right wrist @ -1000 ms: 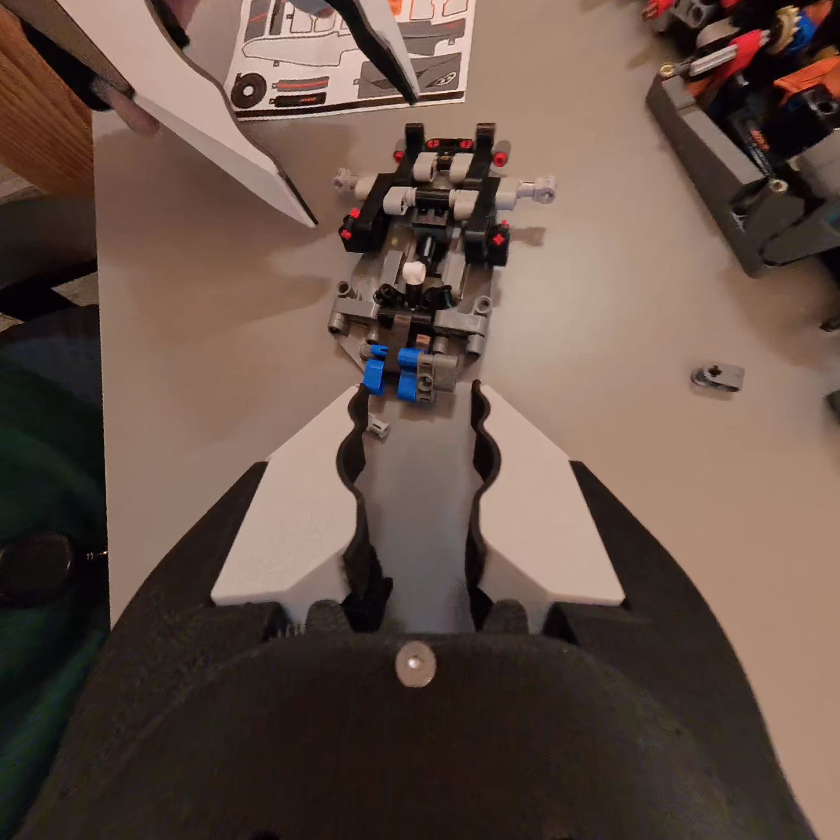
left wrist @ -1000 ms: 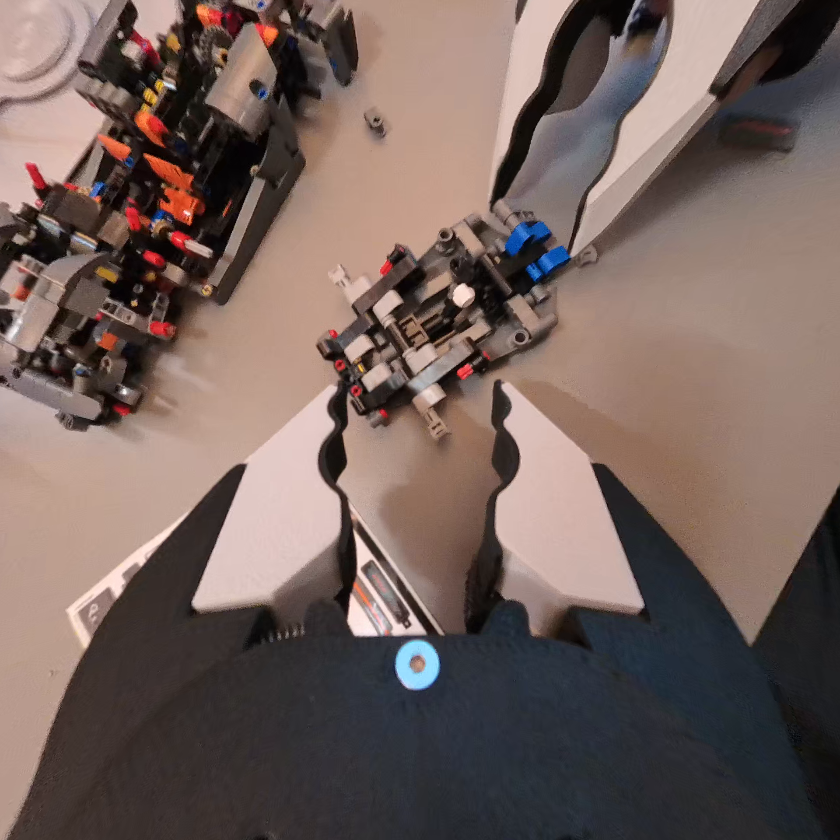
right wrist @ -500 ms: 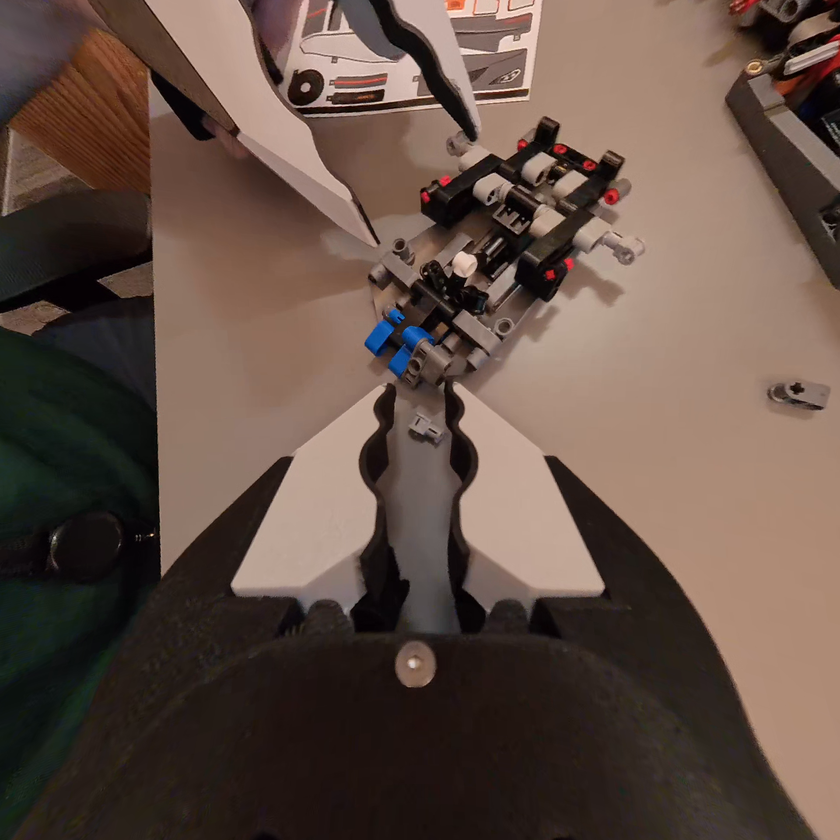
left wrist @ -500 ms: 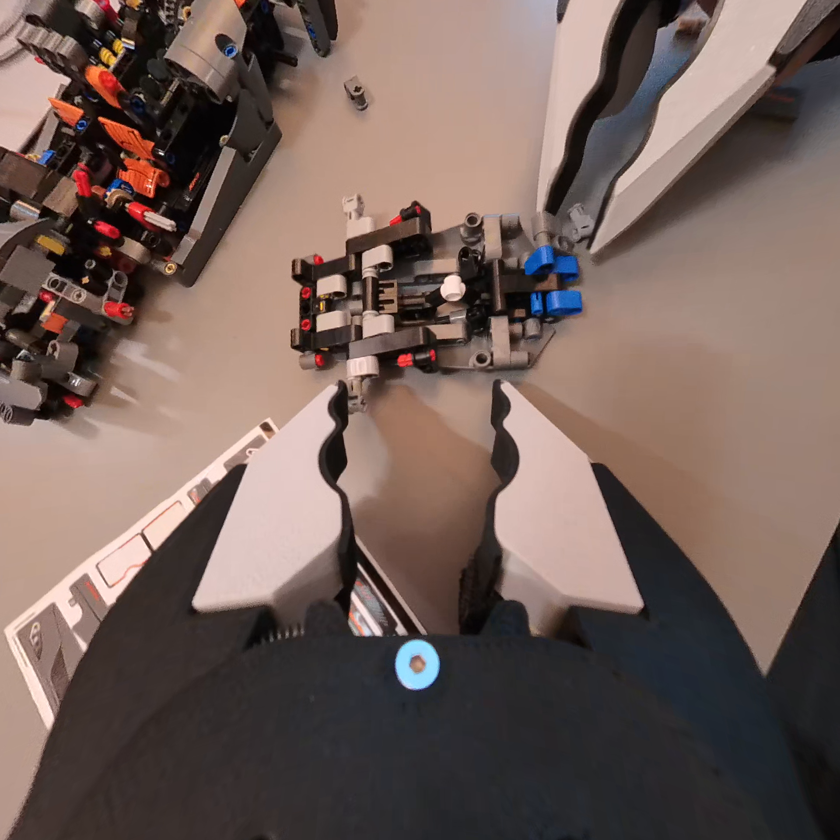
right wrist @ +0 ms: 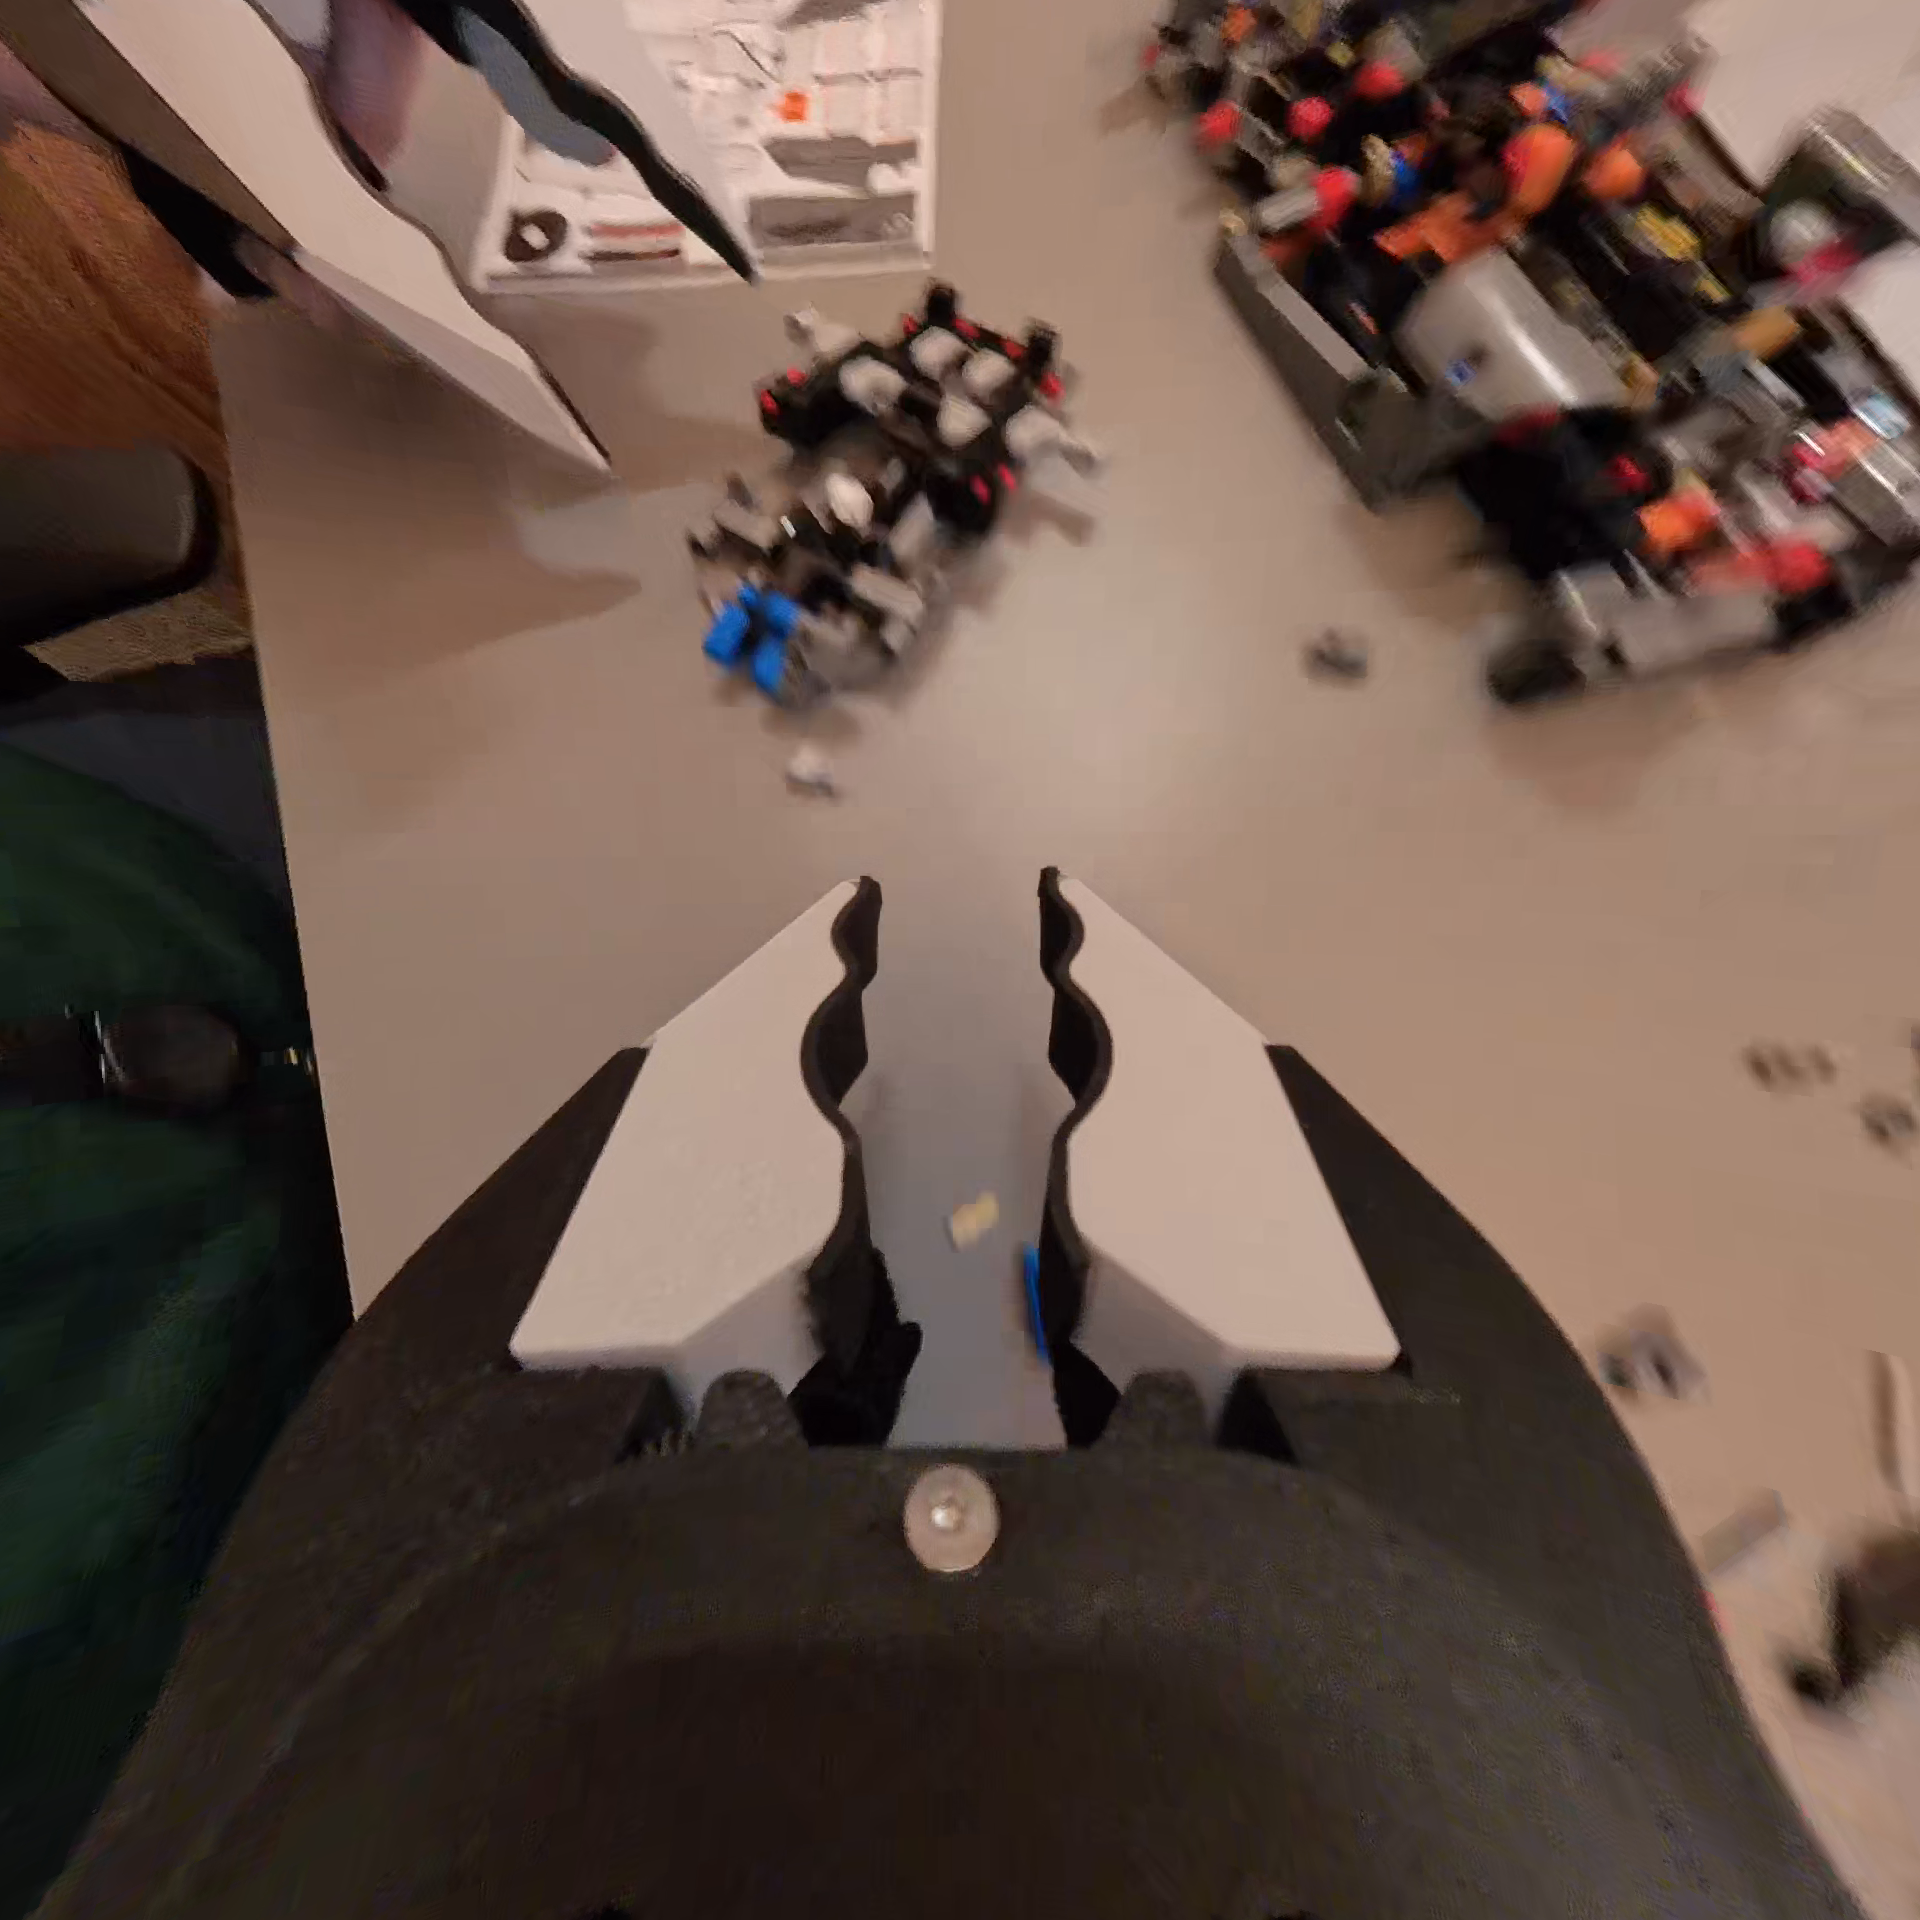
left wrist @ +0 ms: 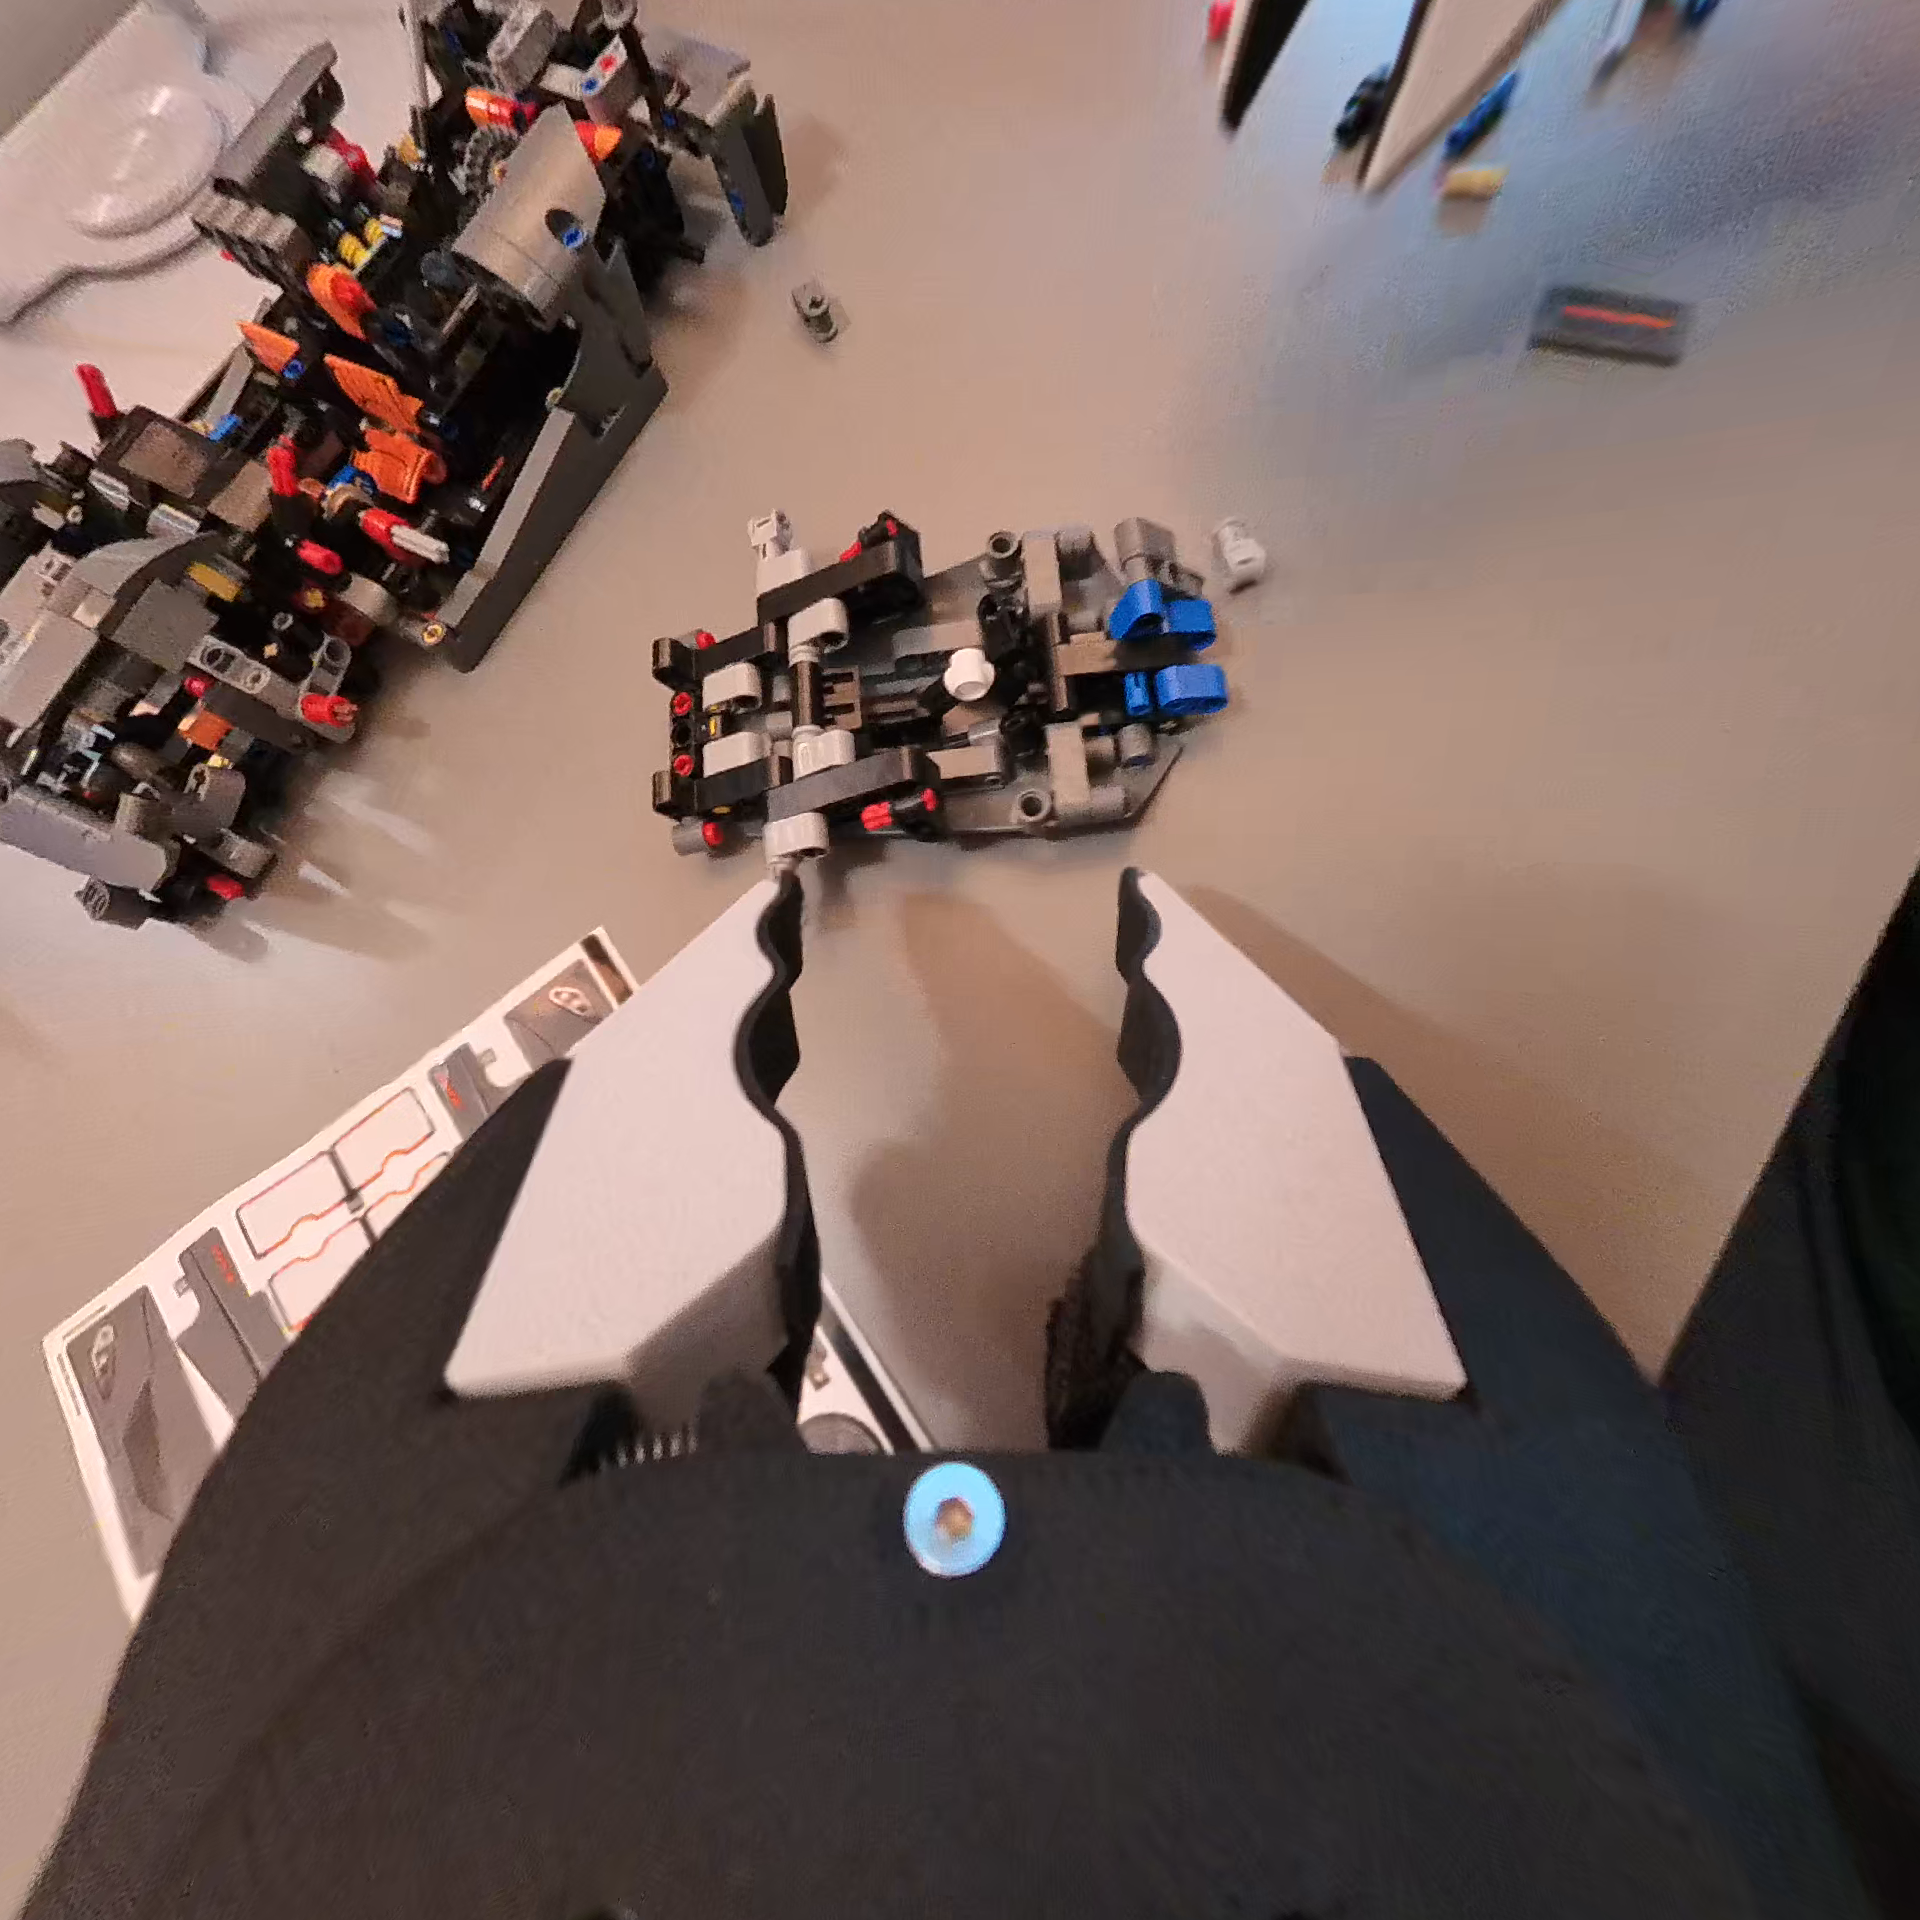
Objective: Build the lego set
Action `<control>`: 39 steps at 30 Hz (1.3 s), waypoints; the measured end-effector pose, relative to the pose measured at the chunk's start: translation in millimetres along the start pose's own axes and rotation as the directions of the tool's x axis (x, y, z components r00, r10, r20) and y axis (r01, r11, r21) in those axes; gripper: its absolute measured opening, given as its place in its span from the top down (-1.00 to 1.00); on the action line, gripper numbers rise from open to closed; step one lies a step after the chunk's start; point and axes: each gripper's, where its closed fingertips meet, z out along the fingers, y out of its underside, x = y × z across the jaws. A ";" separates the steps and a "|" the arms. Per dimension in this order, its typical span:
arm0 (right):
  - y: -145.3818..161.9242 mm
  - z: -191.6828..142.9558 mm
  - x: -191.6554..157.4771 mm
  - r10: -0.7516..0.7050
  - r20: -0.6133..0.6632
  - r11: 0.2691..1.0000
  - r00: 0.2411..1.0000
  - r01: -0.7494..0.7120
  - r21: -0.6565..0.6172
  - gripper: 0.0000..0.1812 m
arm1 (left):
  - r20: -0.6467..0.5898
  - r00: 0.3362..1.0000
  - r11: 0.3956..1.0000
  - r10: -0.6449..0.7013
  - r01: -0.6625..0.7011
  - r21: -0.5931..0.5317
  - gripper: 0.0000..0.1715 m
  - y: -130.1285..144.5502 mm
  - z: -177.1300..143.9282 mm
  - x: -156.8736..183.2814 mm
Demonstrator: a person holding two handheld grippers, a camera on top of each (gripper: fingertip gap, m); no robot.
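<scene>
The small black and grey lego chassis [left wrist: 914, 691] lies flat on the grey worktop [left wrist: 1455, 623] at the centre of the left wrist view, its blue pieces at the right end, just ahead of the left tongs [left wrist: 961, 883], which are spread wide and hold nothing. One grey axle end of the chassis sits right at the tip of the left-hand finger; whether they touch cannot be told. A small light grey peg [left wrist: 1238, 549] lies just beside the blue end. At the upper left of that frame stands a large, crowded lego assembly [left wrist: 312, 447] with orange and red parts, and a small dark connector [left wrist: 818, 310] lies between it and the chassis. A sticker sheet [left wrist: 291, 1226] at lower left is partly hidden under the tongs. A dark flat piece [left wrist: 1605, 324] lies at upper right, blurred. The right tongs [right wrist: 958, 881] hang released and empty above bare worktop, well short of the chassis. The right wrist view is smeared, so the scattered bits at its right edge cannot be identified; a yellowish bit [right wrist: 974, 1216] shows between the fingers.
</scene>
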 end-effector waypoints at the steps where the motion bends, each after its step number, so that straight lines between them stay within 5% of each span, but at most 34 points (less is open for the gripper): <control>1: 11.9 -14.8 6.3 0.011 -0.023 1.000 1.000 -0.011 -0.012 0.69 | -0.010 1.000 1.000 -0.002 0.002 0.013 0.32 -1.4 -1.4 3.1; 6: 69.5 -55.3 9.4 -0.005 -0.066 0.994 0.998 -0.002 -0.112 0.76 | -0.023 1.000 1.000 -0.005 0.005 0.025 0.32 -2.2 1.3 8.3; 18: 142.9 -109.6 37.2 0.091 -0.271 0.977 0.958 -0.139 -0.161 0.67 | -0.012 1.000 1.000 -0.009 0.010 0.025 0.32 -5.6 2.7 14.1; 24: 145.5 -99.8 20.5 0.011 -0.206 0.982 0.979 -0.050 -0.185 0.61 | -0.011 1.000 1.000 -0.010 0.010 0.013 0.32 -3.8 6.3 16.0; 30: 141.6 -79.6 21.2 -0.078 -0.208 0.979 0.975 0.036 -0.200 0.83 | -0.006 1.000 1.000 -0.008 0.008 0.022 0.32 -6.3 4.3 16.8; 39: 77.4 -60.5 0.3 -0.057 -0.141 0.998 0.988 0.054 -0.026 0.94 | 0.002 0.999 0.996 -0.043 0.043 0.078 0.33 -9.1 -4.3 23.2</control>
